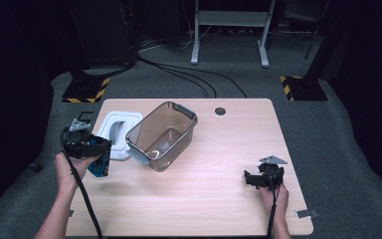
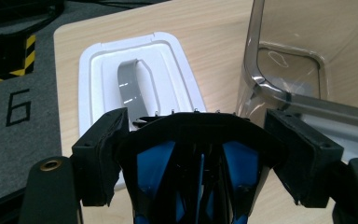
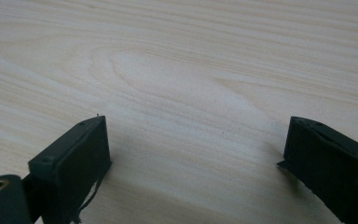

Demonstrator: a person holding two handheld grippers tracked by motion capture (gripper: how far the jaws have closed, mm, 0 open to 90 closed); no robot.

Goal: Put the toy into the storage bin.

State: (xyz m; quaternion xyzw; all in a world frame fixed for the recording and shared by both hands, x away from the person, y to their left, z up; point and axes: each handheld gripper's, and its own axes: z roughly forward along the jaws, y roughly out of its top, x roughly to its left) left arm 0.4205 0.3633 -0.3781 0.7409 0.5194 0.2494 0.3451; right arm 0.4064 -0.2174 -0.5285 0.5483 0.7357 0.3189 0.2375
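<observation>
Blue-and-black plastic object (image 2: 193, 172), clamped in the left gripper (image 1: 98, 153), hangs at eight o'clock of the clear brown plastic bin (image 1: 162, 135), not yet inside; the right gripper (image 1: 264, 178) rests released, empty.

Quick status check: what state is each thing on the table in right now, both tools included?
Left tool: shut on a black-and-blue object, lifted off the table.
Right tool: open, holding nothing, low over bare table.
Clear bin: upright, lid off.
White lid: flat on the table, beside the bin.
</observation>
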